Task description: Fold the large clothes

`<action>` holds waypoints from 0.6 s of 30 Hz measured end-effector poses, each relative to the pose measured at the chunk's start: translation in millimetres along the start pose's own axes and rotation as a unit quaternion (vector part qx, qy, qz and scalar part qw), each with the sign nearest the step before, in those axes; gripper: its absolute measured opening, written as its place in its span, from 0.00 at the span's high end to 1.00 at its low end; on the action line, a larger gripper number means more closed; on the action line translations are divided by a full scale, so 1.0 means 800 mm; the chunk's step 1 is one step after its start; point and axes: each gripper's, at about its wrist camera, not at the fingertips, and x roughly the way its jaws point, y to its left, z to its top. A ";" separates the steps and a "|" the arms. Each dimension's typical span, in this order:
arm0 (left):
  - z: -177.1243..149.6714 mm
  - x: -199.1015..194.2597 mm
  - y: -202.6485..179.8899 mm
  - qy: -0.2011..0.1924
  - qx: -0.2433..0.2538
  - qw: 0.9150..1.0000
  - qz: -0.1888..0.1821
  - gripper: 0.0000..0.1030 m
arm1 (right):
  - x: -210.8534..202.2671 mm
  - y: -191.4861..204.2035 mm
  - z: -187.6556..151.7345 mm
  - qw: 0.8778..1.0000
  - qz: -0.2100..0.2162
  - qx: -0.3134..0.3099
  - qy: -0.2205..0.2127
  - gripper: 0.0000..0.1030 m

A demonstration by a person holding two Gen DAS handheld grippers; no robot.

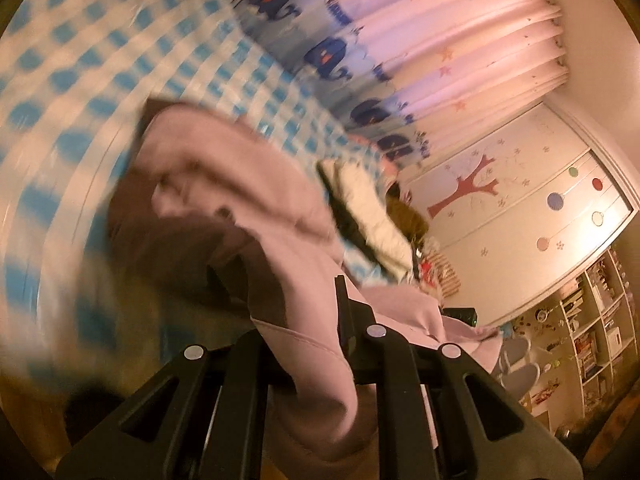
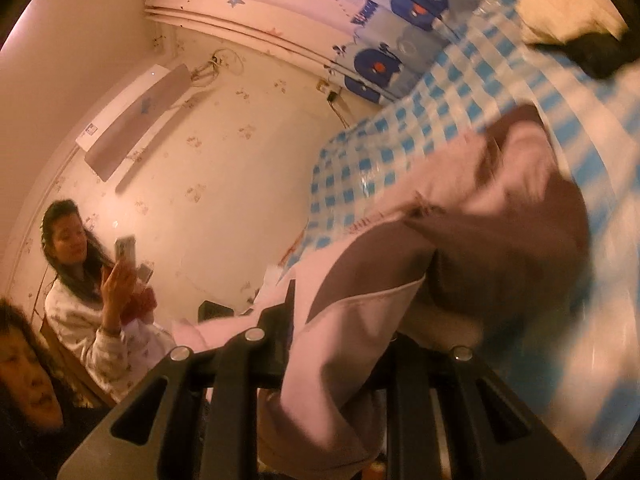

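A large pink and brown garment [image 1: 224, 200] hangs in the air over a table with a blue and white checked cloth [image 1: 72, 92]. My left gripper [image 1: 320, 320] is shut on one edge of the garment, which drapes over its fingers. My right gripper [image 2: 320, 320] is shut on another edge of the same garment [image 2: 460, 232], lifted above the checked cloth [image 2: 400, 140]. Both views are blurred by motion and tilted.
A cream and black folded item [image 1: 360, 208] lies on the cloth; it shows in the right wrist view [image 2: 568, 4] too. A whale-print curtain [image 1: 332, 56] hangs behind. Shelves [image 1: 592, 320] stand right. Two people [image 2: 88, 272] sit at the left of the right wrist view.
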 end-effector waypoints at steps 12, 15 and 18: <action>0.236 0.159 0.049 -0.039 -0.044 0.997 0.053 0.90 | 0.149 -0.101 0.210 0.995 -0.074 0.058 -0.040 0.79; 0.269 0.205 0.078 -0.035 -0.053 0.995 0.080 0.90 | 0.184 -0.154 0.241 0.990 -0.102 0.093 -0.037 0.79; 0.290 0.245 0.108 -0.029 -0.062 0.992 0.104 0.89 | 0.213 -0.211 0.259 0.982 -0.123 0.138 -0.030 0.78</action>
